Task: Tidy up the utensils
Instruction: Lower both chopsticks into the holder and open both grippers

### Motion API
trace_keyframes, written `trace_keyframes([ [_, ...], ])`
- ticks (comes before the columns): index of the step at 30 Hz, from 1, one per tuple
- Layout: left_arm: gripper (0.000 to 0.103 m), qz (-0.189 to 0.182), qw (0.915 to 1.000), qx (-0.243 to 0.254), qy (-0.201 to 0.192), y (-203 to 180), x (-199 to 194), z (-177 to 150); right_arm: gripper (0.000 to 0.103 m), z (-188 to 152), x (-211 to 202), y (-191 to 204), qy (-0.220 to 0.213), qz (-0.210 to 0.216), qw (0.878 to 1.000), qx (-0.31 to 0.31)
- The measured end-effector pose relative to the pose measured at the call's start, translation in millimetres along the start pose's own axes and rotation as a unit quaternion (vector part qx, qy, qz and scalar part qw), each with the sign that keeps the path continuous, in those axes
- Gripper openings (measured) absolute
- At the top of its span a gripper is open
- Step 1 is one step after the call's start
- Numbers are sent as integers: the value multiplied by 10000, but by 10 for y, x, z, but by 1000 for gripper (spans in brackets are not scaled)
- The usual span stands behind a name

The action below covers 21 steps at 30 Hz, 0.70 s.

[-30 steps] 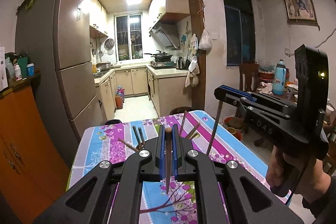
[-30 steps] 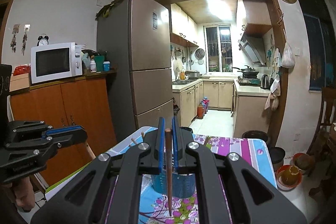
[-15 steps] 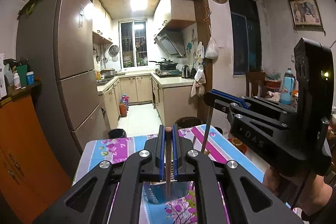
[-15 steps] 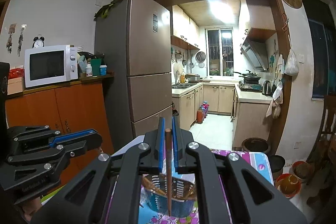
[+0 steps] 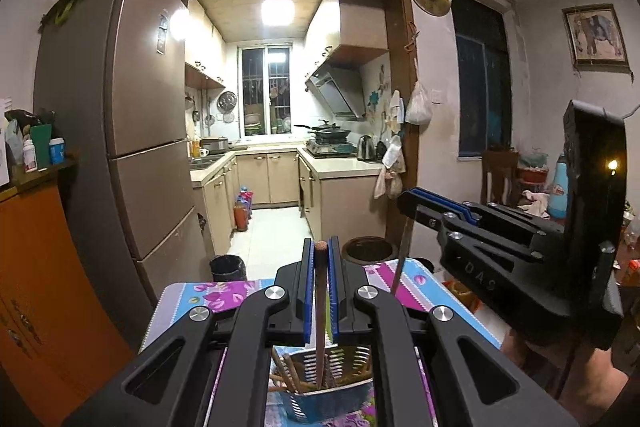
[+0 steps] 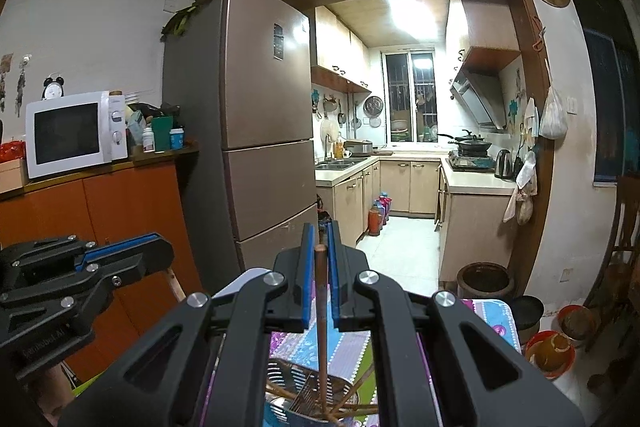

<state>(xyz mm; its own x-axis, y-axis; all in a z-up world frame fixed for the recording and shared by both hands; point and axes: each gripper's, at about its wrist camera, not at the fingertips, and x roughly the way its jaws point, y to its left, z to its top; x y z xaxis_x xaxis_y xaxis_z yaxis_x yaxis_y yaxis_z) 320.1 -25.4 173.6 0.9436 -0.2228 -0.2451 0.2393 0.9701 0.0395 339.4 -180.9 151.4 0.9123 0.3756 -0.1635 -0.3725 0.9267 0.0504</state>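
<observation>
Both chopsticks (image 5: 320,307) lower into holder (image 5: 328,393), fingers (image 5: 308,291) clamped; "DAS" on right gripper (image 5: 412,197).

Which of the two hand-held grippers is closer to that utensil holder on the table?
Too close to call. The left hand-held gripper holds its chopstick upright over the utensil holder. The right hand-held gripper does likewise with its own chopstick.
</observation>
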Motion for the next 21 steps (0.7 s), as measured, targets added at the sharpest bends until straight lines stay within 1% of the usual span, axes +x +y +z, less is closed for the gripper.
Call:
trace_keyframes([
  [5, 8, 24, 10000, -70, -16, 44, 160, -63, 5, -28, 104, -21, 42, 27, 10000, 23],
  [12, 8, 14, 10000, -86, -29, 67, 360, -211, 5, -179, 258, -49, 226, 49, 9997, 56],
  [16, 8, 14, 10000, -88, 10, 105, 453, -301, 5, -260, 351, -65, 354, 87, 9993, 96],
  [21, 8, 62, 9999, -127, 84, 167, 565, -344, 6, -315, 372, -102, 417, 133, 9989, 139],
])
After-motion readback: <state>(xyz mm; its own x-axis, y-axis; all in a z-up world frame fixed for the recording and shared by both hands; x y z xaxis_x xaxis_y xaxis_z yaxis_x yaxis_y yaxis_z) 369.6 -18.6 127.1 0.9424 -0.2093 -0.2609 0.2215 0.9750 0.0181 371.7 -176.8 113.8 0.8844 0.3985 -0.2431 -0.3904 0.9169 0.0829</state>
